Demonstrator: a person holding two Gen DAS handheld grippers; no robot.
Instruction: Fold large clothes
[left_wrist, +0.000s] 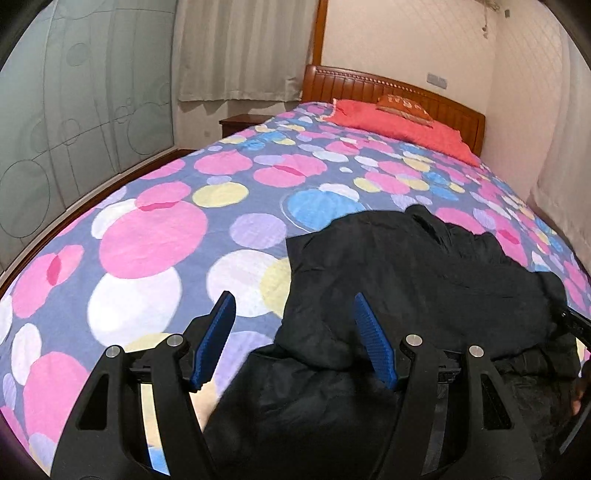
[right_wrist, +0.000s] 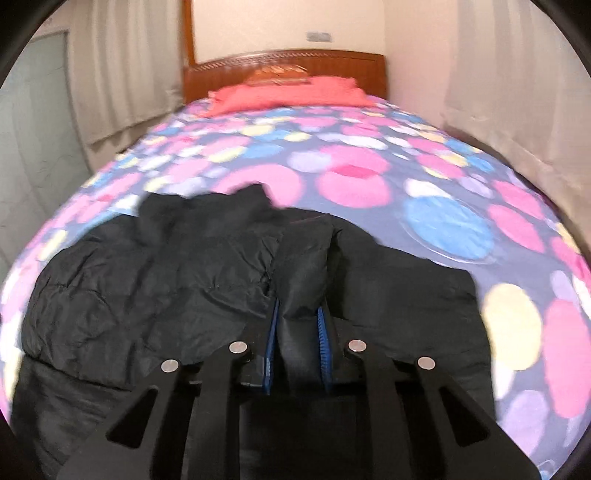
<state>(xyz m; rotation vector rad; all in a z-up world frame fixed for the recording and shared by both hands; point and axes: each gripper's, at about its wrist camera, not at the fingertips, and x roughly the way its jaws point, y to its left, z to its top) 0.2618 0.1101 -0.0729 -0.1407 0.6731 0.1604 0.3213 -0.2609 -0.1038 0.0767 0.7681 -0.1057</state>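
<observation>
A black padded jacket (left_wrist: 424, 280) lies crumpled on the near part of a bed covered with a sheet of coloured circles (left_wrist: 155, 236). My left gripper (left_wrist: 293, 301) hovers over the jacket's left edge, open, its blue pads (left_wrist: 218, 339) wide apart with nothing between them. In the right wrist view the same jacket (right_wrist: 155, 280) spreads across the bed, and my right gripper (right_wrist: 298, 308) is shut on a raised fold of it, the blue pads (right_wrist: 324, 332) pressing the black fabric from both sides. That view is blurred.
A red pillow (left_wrist: 402, 125) with an orange cushion lies at the wooden headboard (left_wrist: 373, 86). Curtains hang at the far left and along the right wall. A glass partition (left_wrist: 85, 122) runs along the bed's left side, with a small wooden nightstand (left_wrist: 242, 123) beyond.
</observation>
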